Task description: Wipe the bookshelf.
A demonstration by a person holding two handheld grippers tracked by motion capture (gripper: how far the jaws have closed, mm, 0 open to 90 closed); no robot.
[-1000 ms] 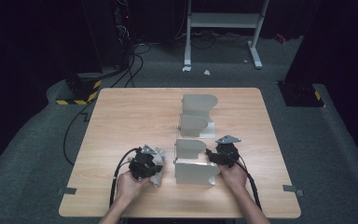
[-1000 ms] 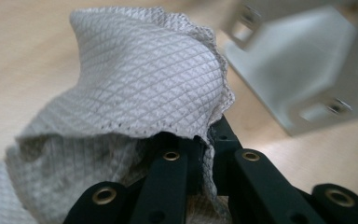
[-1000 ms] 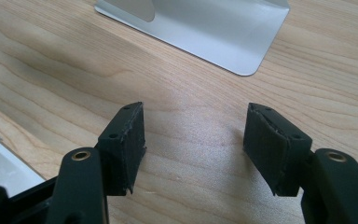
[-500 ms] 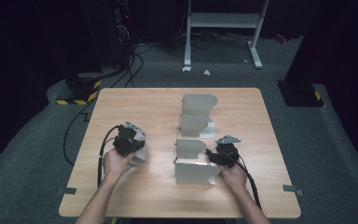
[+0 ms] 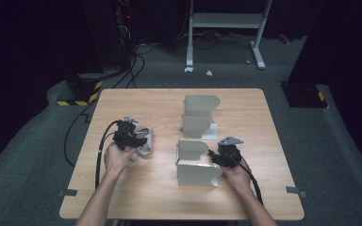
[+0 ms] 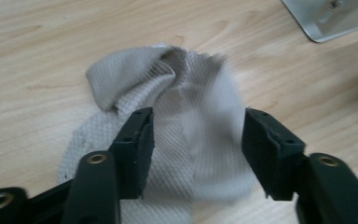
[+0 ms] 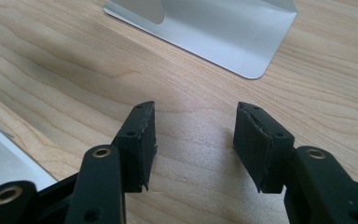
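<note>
From the high view, the left gripper (image 5: 139,140) sits over a grey cloth (image 5: 144,143) toward the left edge of the surface (image 5: 136,193), and the hand hides much of the cloth. The left gripper view fills in the rest: the cloth (image 6: 177,126) lies crumpled on the wood with one corner folded over, and the fingers (image 6: 137,144) have just been opening, now spread with the cloth between them but not pinched. A metal corner (image 6: 328,18) shows at that view's top right.

The high view places the right gripper (image 5: 214,157) against the near bookend (image 5: 195,165), nearer the right edge, with a second bookend (image 5: 199,115) behind it. The right gripper view shows its fingers (image 7: 140,140) have just been closing, yet stand apart over bare wood, a bookend's base plate (image 7: 214,32) beyond them.
</note>
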